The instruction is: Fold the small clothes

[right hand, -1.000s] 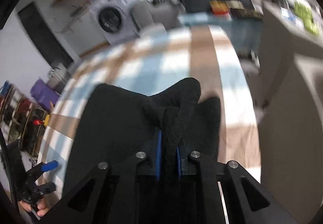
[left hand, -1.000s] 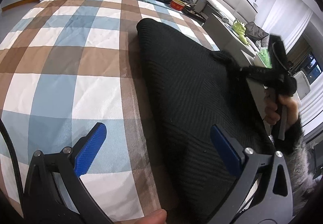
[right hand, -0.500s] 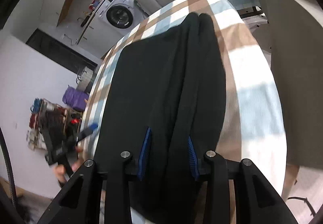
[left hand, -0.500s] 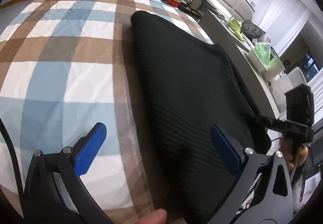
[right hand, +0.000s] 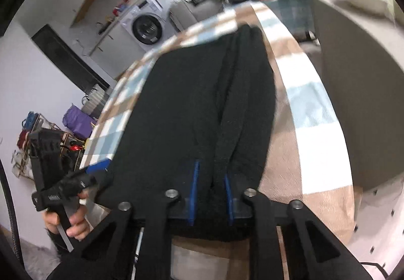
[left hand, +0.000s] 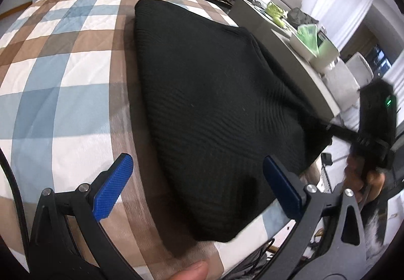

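The right gripper (right hand: 209, 194) is clamped on a thick fold at the near edge of the black knitted garment (left hand: 209, 93); its jaws have just been closing on that fold, probably to hold the edge for the next fold. The left gripper (left hand: 199, 189) hovers over the garment's near corner, jaws wide apart and empty. The garment lies spread on the checked bedcover (left hand: 63, 72), by its right-hand edge.

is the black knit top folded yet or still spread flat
Partly folded: the black knit top lies on the checked cloth with one long side doubled into a ridge, pinched by the right gripper.
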Demonstrator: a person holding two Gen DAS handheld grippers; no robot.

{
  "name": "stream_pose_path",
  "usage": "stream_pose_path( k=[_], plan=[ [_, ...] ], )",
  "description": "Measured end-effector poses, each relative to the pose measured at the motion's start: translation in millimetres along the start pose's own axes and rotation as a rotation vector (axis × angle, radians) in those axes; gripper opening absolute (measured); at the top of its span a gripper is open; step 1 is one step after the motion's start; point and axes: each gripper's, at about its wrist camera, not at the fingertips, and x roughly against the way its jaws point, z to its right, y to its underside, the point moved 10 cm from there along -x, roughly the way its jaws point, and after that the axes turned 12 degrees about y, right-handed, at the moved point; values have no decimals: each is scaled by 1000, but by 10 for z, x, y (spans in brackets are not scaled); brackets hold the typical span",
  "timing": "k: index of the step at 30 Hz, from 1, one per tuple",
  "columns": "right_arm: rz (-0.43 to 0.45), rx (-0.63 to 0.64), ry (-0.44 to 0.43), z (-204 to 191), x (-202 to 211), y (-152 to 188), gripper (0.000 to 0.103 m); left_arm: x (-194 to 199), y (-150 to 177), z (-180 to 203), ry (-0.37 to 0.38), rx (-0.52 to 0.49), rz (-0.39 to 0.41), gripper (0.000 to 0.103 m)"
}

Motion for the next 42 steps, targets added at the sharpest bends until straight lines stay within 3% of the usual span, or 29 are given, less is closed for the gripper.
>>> stream_pose_path(
  k=[2, 5, 8, 14, 20, 24, 29, 35, 42],
  plan=[
    [10, 8, 1, -26, 2, -21, 16, 3, 74, 1, -31, -12, -7, 102],
    [-39, 6, 140, 182, -120, 75, 16, 26, 175, -97, -119, -31, -23, 102],
    [-32, -11, 136, 176, -78, 115, 17, 81, 275, -204, -156, -27, -39, 102],
    [17, -40, 141, 189, 129, 54, 24, 249, 233, -37, -86, -27, -1, 102],
    [135, 5, 151, 34, 374, -102, 24, 44, 115, 245, -67, -115, -3, 102],
    [102, 89, 138, -219, 221, -12, 24, -47, 142, 332, -68, -129, -17, 102],
    [47, 247, 211, -352, -157, 247, 24, 63, 94, 556, -33, -211, 19, 102],
    [48, 260, 207, -294, -90, 285, 25, -212, 31, 690, 20, -257, -16, 102],
    [39, 271, 271, -10, 22, 384, 24, -348, 212, 542, -14, -303, -61, 99]
  ],
)
